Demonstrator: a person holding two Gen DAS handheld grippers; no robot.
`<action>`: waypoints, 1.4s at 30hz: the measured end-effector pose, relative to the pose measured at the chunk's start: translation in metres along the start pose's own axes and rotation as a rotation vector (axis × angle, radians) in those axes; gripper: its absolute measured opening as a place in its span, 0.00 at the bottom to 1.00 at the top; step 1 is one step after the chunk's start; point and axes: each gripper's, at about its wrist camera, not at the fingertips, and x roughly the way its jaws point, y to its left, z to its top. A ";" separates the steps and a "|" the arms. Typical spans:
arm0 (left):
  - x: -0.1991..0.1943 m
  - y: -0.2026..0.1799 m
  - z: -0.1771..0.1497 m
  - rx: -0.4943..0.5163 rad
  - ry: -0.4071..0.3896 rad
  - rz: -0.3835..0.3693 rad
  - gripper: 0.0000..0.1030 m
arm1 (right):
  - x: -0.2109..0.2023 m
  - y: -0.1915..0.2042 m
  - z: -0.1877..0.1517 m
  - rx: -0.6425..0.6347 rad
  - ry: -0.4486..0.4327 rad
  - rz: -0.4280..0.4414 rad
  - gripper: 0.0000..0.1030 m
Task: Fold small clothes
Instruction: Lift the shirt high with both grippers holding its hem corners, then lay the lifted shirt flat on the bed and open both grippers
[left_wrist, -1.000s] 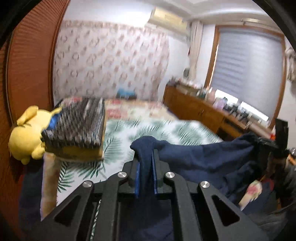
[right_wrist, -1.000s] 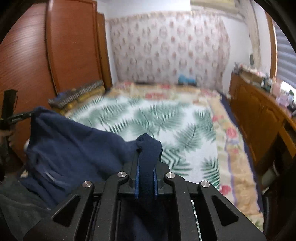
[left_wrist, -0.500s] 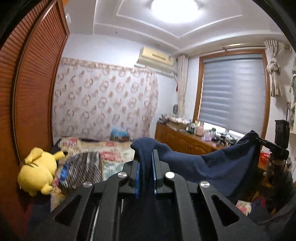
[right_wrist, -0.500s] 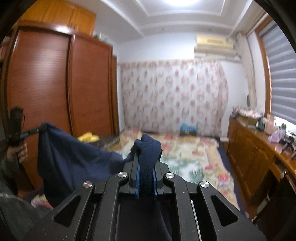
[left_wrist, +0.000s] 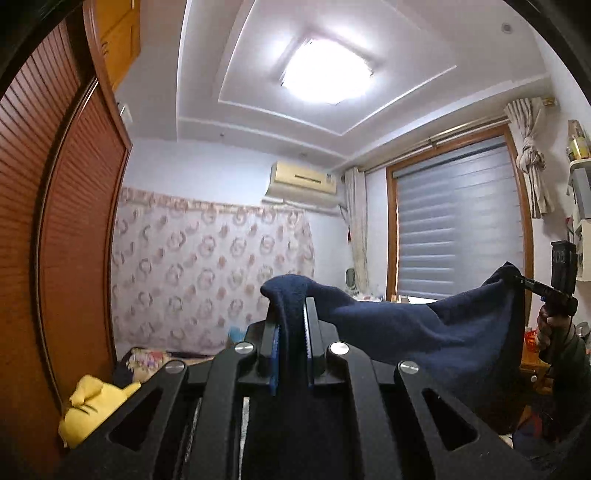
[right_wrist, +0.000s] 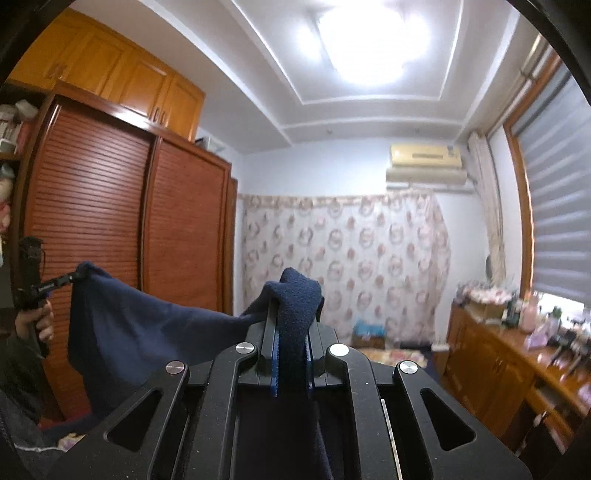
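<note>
A navy garment (left_wrist: 424, 332) is being pinched at one corner by the left gripper (left_wrist: 291, 317). Its other corner is being clamped by the right gripper (right_wrist: 291, 314), the cloth being held stretched between them.

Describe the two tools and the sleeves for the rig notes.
Both tools, left and right, are matte black, with angular linkage arms, silver round pivot screws and blue pads inside the fingers. Each has a black handle grip with a boxy black block on top. The sleeves are dark.

No legible text anywhere.
</note>
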 end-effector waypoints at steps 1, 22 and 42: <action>0.004 0.003 0.000 -0.004 0.000 -0.008 0.07 | -0.001 0.000 0.002 -0.011 -0.004 -0.009 0.07; 0.301 0.049 -0.232 0.028 0.535 0.203 0.19 | 0.241 -0.128 -0.224 0.073 0.532 -0.192 0.13; 0.241 0.012 -0.329 -0.029 0.860 0.043 0.52 | 0.201 -0.113 -0.358 0.227 0.797 -0.188 0.55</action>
